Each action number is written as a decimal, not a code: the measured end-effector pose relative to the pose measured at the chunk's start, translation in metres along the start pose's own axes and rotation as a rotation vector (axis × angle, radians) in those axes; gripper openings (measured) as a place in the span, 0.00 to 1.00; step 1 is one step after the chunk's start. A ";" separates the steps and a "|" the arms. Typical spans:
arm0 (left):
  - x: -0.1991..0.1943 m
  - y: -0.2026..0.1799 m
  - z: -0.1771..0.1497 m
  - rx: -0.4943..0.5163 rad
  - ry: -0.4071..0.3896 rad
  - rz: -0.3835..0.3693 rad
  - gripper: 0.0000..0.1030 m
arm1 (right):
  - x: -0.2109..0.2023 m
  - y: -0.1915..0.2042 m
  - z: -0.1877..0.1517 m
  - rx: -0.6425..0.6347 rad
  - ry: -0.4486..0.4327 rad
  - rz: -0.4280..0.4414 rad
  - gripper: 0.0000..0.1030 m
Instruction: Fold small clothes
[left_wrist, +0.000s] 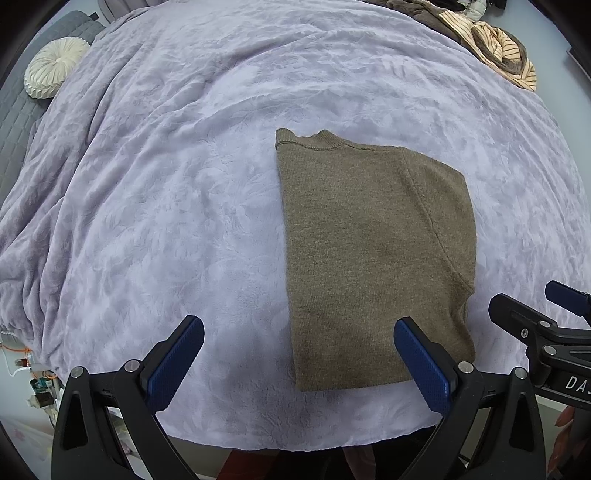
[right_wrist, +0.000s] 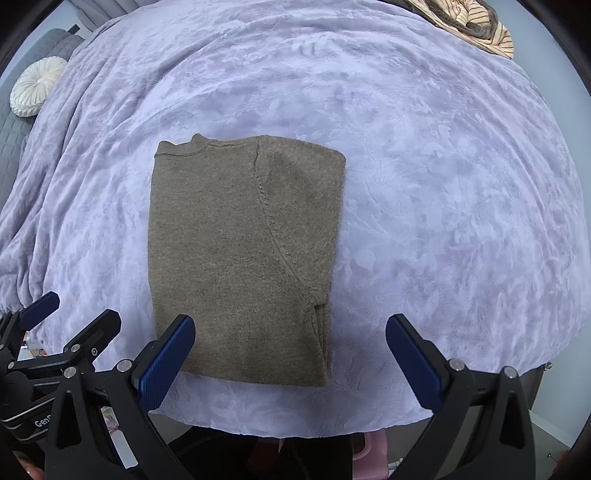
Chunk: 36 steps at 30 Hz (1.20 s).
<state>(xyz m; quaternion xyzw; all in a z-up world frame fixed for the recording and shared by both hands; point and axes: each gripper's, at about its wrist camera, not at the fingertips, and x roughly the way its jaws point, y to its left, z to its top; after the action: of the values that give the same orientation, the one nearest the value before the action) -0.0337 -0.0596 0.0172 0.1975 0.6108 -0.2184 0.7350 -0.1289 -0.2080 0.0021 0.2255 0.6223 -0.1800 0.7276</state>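
1. Blue-padded, the left tongs (left_wrist: 299, 363) and the right tongs (right_wrist: 290, 360) hang nearest me, both spread wide and holding nothing, poised just over the near edge of the bed

2. Each pair straddles one near corner of the sweater's hem, which I take as readiness to pinch that edge from both sides at once; no pad is touching the knit

3. Between them lies the olive-brown sweater (right_wrist: 240, 254), flat on the lilac fleece blanket (right_wrist: 443, 206), hem close to the bed's near edge and collar pointing away

4. Its sides look already turned in, giving a narrow rectangle with layered edges showing at the right near corner; my guess is a hem-to-collar fold remains

5. Well beyond, a striped garment heap (left_wrist: 495, 48) waits at the far right, and a round cream cushion (left_wrist: 55, 66) sits far left
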 end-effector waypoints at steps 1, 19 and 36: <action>0.000 0.000 0.000 -0.001 0.000 0.000 1.00 | 0.000 0.000 0.000 0.001 -0.001 0.000 1.00; 0.001 0.003 -0.002 0.015 -0.001 0.010 1.00 | 0.001 -0.002 -0.002 0.000 -0.002 -0.010 1.00; 0.005 0.005 -0.002 0.017 0.007 0.028 1.00 | 0.002 0.000 0.000 -0.010 0.002 -0.021 1.00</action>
<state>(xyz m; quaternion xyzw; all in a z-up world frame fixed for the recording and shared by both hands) -0.0311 -0.0547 0.0118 0.2128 0.6087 -0.2126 0.7341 -0.1282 -0.2076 -0.0001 0.2154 0.6262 -0.1845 0.7262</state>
